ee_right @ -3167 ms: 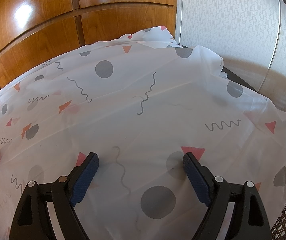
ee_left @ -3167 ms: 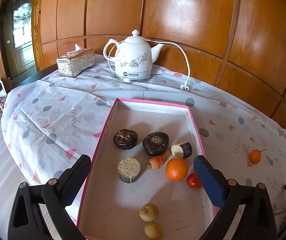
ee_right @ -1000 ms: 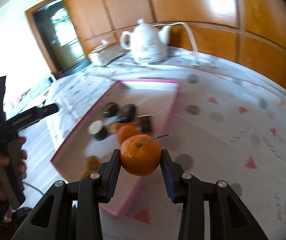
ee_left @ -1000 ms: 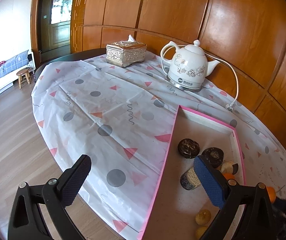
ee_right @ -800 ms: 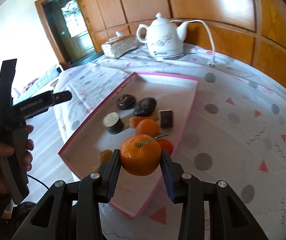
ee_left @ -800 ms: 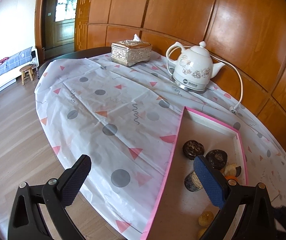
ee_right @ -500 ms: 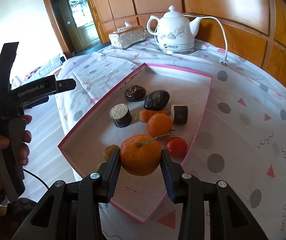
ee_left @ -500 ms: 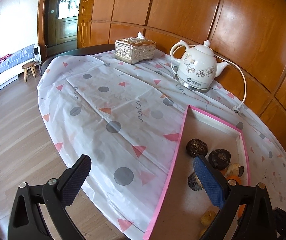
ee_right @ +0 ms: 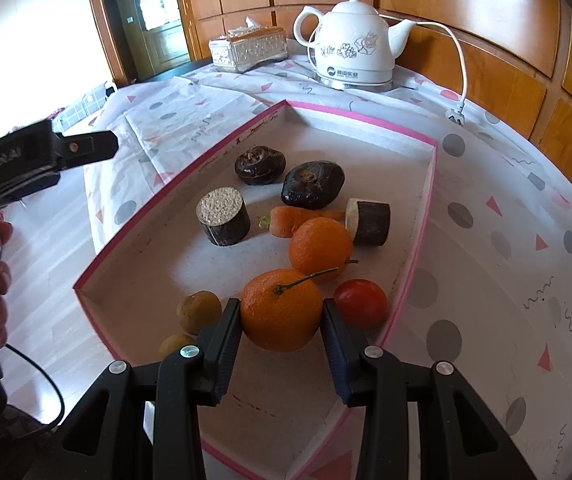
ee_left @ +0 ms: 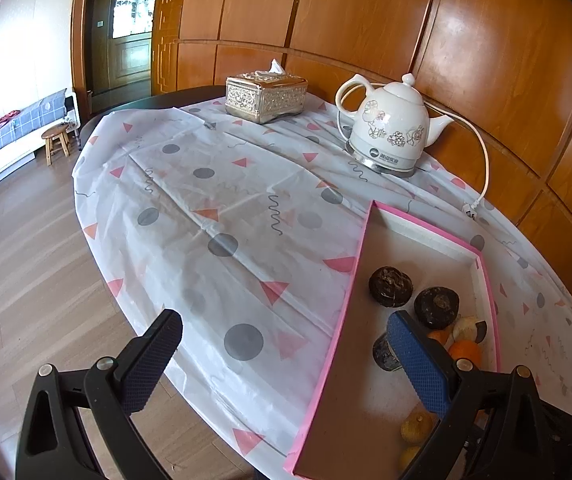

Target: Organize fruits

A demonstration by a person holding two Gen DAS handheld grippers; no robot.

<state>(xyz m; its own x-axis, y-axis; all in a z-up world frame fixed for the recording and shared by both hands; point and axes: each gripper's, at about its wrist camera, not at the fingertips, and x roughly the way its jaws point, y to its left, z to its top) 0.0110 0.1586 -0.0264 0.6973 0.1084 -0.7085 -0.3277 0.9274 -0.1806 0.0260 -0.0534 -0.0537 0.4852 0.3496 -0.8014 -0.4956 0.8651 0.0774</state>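
Observation:
My right gripper [ee_right: 282, 324] is shut on a stemmed tangerine [ee_right: 281, 309] and holds it over the near part of the pink-rimmed tray [ee_right: 432, 184]. In the tray lie an orange [ee_right: 320, 245], a cherry tomato [ee_right: 361, 302], a carrot [ee_right: 298, 216], two dark round fruits [ee_right: 313, 184], two cut dark-skinned pieces [ee_right: 224, 216] and two small yellow-brown fruits [ee_right: 199, 311]. My left gripper [ee_left: 286, 360] is open and empty at the table's near left edge, beside the tray [ee_left: 350, 300]; it shows in the right wrist view [ee_right: 46, 152].
A white kettle [ee_left: 392, 128] with a cord stands at the back of the table, with a silver tissue box [ee_left: 266, 96] to its left. The patterned tablecloth [ee_left: 222, 208] hangs over the table's edge above a wooden floor. Wood panelling lines the far side.
My right gripper picked up the tangerine from the cloth, swung left and came down over the tray. My left gripper drew back to the left of the tray.

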